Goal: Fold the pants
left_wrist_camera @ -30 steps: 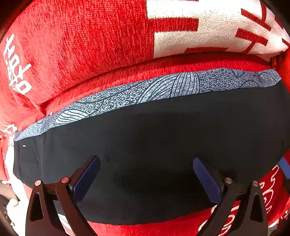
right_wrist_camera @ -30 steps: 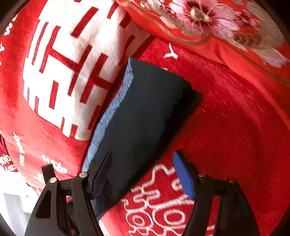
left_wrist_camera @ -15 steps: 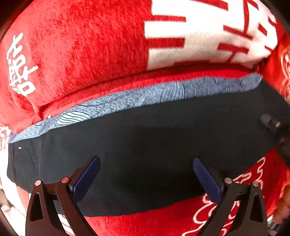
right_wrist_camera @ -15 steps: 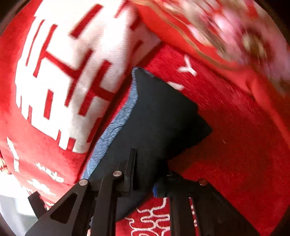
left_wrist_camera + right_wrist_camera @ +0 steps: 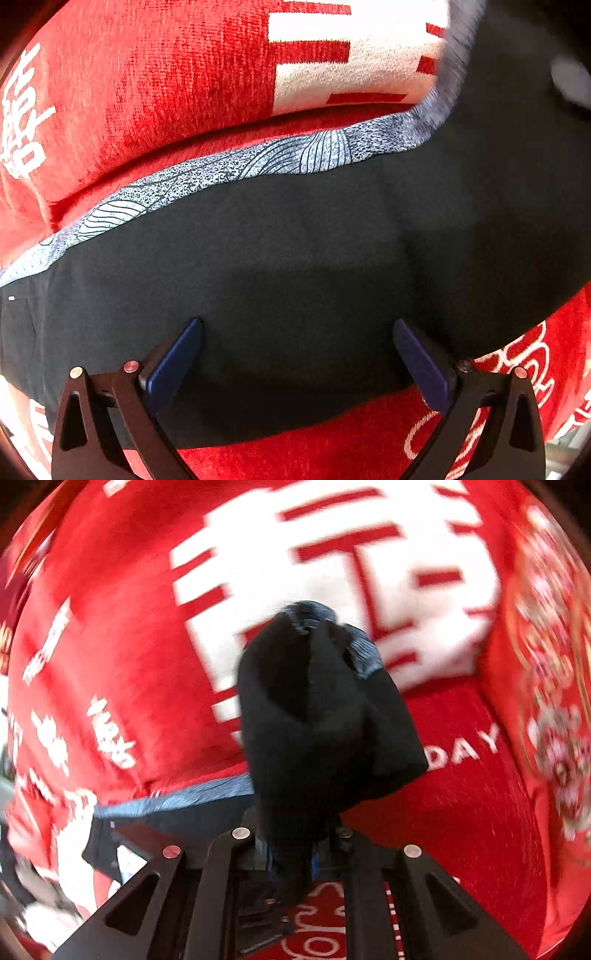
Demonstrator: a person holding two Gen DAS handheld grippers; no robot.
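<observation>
**Right gripper lifts one end of dark pants off a red blanket**

The right gripper (image 5: 291, 853) has its jaws pinched nearly together on a bunched end of the pants (image 5: 317, 731). The cloth rises from between the jaws as a dark, rumpled hump that blocks the middle of the right wrist view, so the finger pads themselves are hidden. A bit of the blue-grey patterned trim shows at the top of the hump.

The left gripper (image 5: 295, 354) has its jaws spread wide, with nothing between them. Its blue pads (image 5: 173, 362) hover over the flat part of the pants (image 5: 258, 266); whether they touch the cloth cannot be told.

In the left wrist view the pants lie with their long axis running left to right across the picture. The patterned trim (image 5: 221, 177), printed with fine leaf-like lines, runs along the far edge. The right end sweeps up out of the picture, blurred and cut off.

The pants rest on a red blanket (image 5: 166, 92) woven with large white block characters. In the right wrist view the white letters "DAY" (image 5: 465, 749) can be read on it; more letters before them are hidden by the lifted cloth. Other white lettering is too blurred to read. At the right edge, a red cushion (image 5: 554, 701) with embroidered flowers is smeared by motion.
</observation>
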